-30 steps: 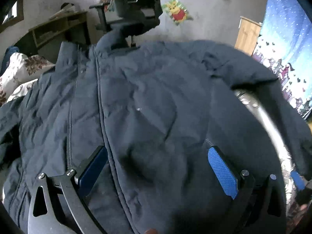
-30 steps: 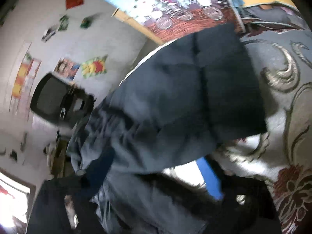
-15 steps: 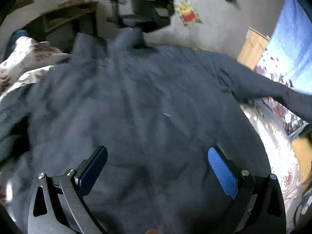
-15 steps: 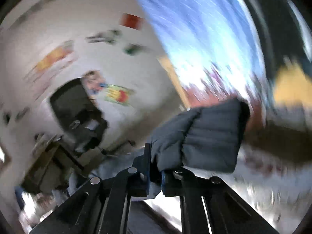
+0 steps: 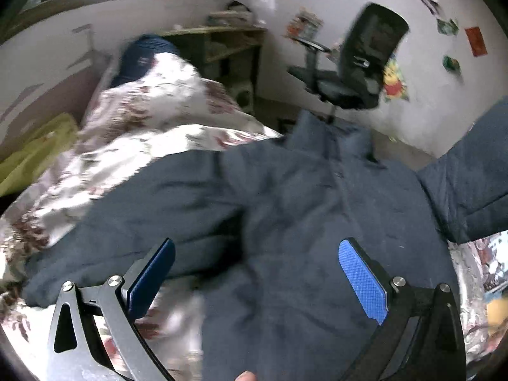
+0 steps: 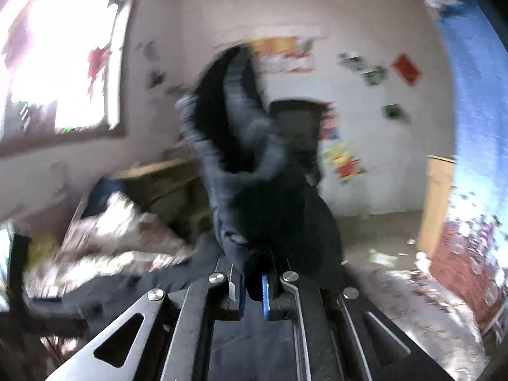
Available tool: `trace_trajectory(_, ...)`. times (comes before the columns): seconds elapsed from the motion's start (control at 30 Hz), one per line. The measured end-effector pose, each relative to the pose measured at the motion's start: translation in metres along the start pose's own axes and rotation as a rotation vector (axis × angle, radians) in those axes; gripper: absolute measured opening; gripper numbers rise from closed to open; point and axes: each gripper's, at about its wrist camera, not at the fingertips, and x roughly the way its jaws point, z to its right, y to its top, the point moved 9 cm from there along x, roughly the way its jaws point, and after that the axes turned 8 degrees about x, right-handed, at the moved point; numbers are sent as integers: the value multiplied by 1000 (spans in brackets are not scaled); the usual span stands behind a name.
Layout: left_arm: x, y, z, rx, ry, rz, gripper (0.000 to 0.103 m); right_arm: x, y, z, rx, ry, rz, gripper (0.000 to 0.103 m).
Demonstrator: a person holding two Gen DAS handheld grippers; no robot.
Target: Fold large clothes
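Our left gripper [image 5: 255, 266] is spread over the navy jacket [image 5: 285, 222]; right gripper [image 6: 252, 289] pinches its sleeve [image 6: 241, 165], blocking the office chair [image 6: 300, 127] at 12 o'clock.

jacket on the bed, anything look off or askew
Yes: the jacket lies rumpled and skewed across the floral quilt, and one sleeve is lifted off it, pinched in the right gripper.

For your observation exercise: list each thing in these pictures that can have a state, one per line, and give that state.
Jacket: spread on the bed, unfolded.
Sleeve: lifted, pinched by the right gripper.
Left gripper: open, above the jacket, holding nothing.
Quilt: bunched up beside the jacket.
Office chair: unoccupied.
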Motion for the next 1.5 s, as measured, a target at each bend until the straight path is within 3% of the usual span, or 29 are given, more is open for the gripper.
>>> trace_trajectory(0.1, -12, -9, -35, -40, 32, 9, 101, 32, -45, -37, -80, 52, -120, 8)
trace_trajectory(0.23, -6, -24, -65, -111, -11, -6, 101, 68, -109, -65, -115, 82, -292, 8)
trace_trajectory(0.4, 15, -48, -77, -151, -44, -71, 101, 102, -170, -69, -85, 129, -514, 12)
trace_trajectory(0.53, 31, -56, -71, -156, -83, -98, 101, 101, -190, -50, -37, 159, -655, 16)
trace_trajectory(0.63, 41, -58, -55, -152, -134, -101, 101, 79, -181, -40, -69, 203, -681, 21)
trace_trajectory(0.67, 45, -59, -51, -151, -152, -105, 101, 74, -179, -37, -94, 212, -688, 30)
trace_trajectory(0.7, 49, -59, -44, -150, -181, -109, 101, 72, -177, -32, -116, 209, -695, 50)
trace_trajectory(0.73, 51, -58, -36, -151, -215, -110, 101, 66, -178, -25, -137, 207, -697, 61)
trace_trajectory(0.77, 53, -57, -30, -152, -239, -108, 101, 61, -174, -23, -154, 220, -690, 71)
trace_trajectory(0.8, 53, -55, -24, -152, -259, -103, 101, 56, -174, -23, -163, 234, -687, 73)
trace_trajectory(0.9, 51, -49, -12, -137, -288, -76, 101, 50, -175, -21, -213, 247, -691, 74)
trace_trajectory(1.0, 54, -50, -2, -94, -282, -81, 101, 51, -159, -8, -215, 221, -609, 74)
trace_trajectory(1.07, 65, -58, 8, -27, -245, -135, 101, 65, -151, 13, -184, 140, -579, 74)
trace_trajectory(1.17, 88, -77, 13, 76, -98, -244, 101, 96, -157, 47, -85, 28, -596, 74)
trace_trajectory(1.23, 102, -92, 18, 138, -40, -324, 101, 111, -167, 63, -26, -11, -624, 74)
trace_trajectory(1.4, 115, -105, 26, 200, 7, -344, 101, 128, -201, 75, -47, -55, -654, 76)
trace_trajectory(1.5, 118, -107, 20, 158, -15, -346, 101, 131, -210, 74, -44, -67, -658, 78)
